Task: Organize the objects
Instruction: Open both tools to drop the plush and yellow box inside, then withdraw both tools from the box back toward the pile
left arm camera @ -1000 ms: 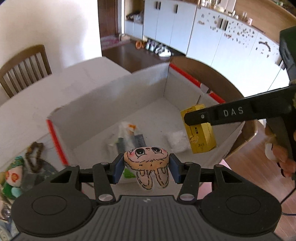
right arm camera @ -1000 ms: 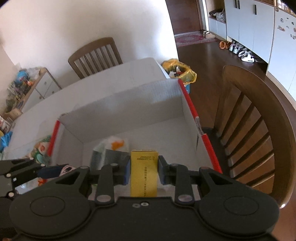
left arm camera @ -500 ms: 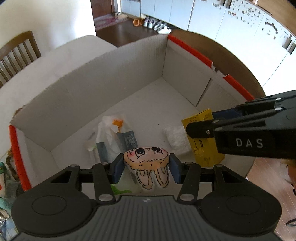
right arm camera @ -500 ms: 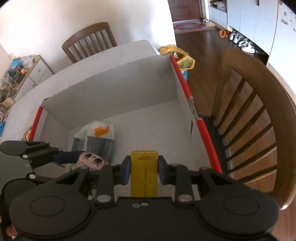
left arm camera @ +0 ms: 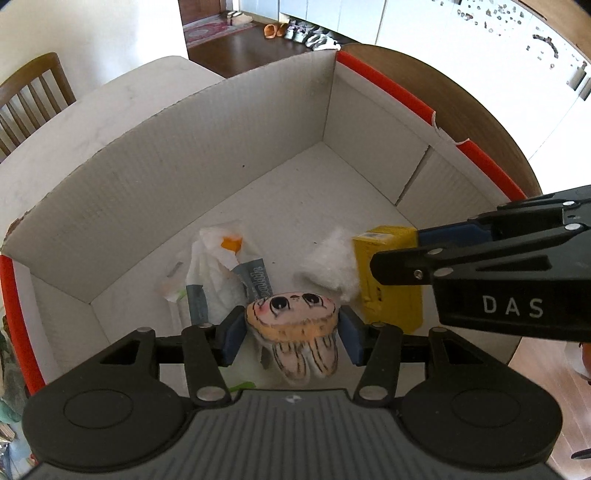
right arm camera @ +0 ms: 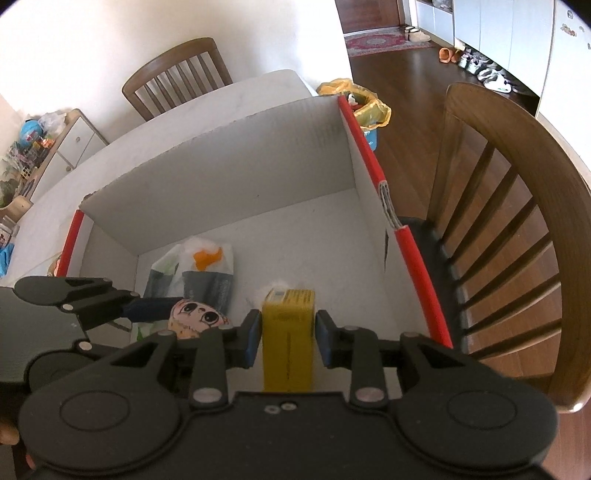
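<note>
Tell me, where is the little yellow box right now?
The yellow box sits between the right gripper's fingers, low inside the white cardboard box, beside the cartoon-face toy on its left.

Home dining rm, wooden chairs, shoes by cupboards

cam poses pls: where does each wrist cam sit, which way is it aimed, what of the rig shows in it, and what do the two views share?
Left wrist: sits behind the left gripper, aimed down into the cardboard box; its pads flank a plush toy, and the right gripper crosses in from the right.
Right wrist: sits behind the right gripper, aimed down into the same box; its pads flank a yellow carton, with the left gripper at lower left.
Shared: box, toy, carton, plastic packets.
</note>
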The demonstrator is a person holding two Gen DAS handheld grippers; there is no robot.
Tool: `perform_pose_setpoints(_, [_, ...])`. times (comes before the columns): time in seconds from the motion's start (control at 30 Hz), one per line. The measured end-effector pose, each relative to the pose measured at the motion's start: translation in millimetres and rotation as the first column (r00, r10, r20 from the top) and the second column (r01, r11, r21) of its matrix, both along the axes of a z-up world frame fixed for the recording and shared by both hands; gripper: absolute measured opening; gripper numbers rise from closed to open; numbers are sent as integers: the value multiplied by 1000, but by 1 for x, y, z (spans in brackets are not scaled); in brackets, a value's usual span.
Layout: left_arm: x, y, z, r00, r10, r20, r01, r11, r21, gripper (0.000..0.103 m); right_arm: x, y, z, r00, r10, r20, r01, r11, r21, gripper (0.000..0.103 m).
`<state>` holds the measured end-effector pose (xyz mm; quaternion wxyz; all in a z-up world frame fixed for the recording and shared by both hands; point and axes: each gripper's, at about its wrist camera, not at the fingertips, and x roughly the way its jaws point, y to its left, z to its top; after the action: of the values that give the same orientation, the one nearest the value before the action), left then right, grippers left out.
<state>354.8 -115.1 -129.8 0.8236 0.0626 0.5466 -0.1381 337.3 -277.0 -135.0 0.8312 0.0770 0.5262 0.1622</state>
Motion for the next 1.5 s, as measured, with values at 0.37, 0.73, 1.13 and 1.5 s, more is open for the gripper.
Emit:
perform_pose_setpoints(0.37, [-14,2,11,999,35,40,-34,999,-6,62,-9,-10,9,1000,-7,17,6,1000,29,40])
perform_pose_setpoints(0.73, [-24,14,32,990,72,118,-64,995,-72,64,-26,-8,34,997,-4,72,0,998,60,44])
perform_pose_setpoints(1.13, [-60,44,72,964,112,242,-79,987,-142,64,-55,1,59,992,-31,122,19,995,102,46])
perform_pose_setpoints(1.5, [-100,88,101,934,148,326,-99,982,-162,64,-90,20,78,981,-54,187,29,990,138,49])
